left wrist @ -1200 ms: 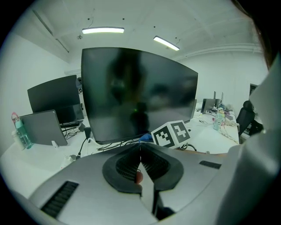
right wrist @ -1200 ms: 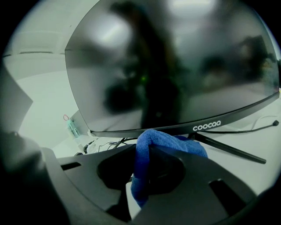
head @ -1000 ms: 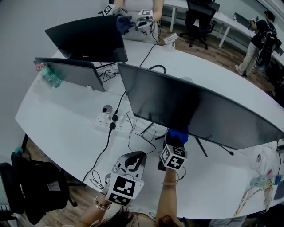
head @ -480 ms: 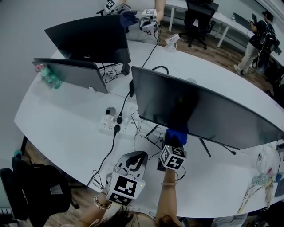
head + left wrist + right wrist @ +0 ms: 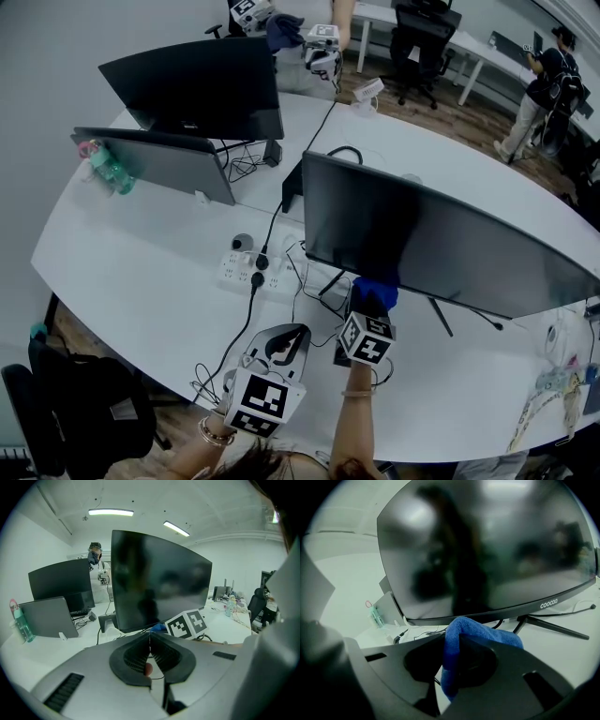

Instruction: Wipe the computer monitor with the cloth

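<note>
A wide dark curved monitor (image 5: 441, 244) stands on the white table (image 5: 141, 272); its screen fills the right gripper view (image 5: 487, 550) and rises ahead in the left gripper view (image 5: 159, 581). My right gripper (image 5: 370, 302) is shut on a blue cloth (image 5: 375, 292), which sits at the screen's lower edge near its left part. The cloth (image 5: 461, 644) bulges out of the jaws just below the monitor's bottom bezel. My left gripper (image 5: 281, 349) hangs lower left of it over the table's front edge, jaws shut with nothing in them (image 5: 150, 645).
A power strip (image 5: 248, 272) with cables lies left of the monitor stand. Two other dark screens (image 5: 192, 89) (image 5: 159, 159) and a bottle (image 5: 105, 164) stand at the far left. Another person holds grippers (image 5: 319, 42) at the back. Lanyards and clutter (image 5: 548, 384) lie at right.
The view has shifted, so the monitor and table sit further right in the head view. Both grippers hold nearly the same place, the cloth still at the screen's lower edge.
</note>
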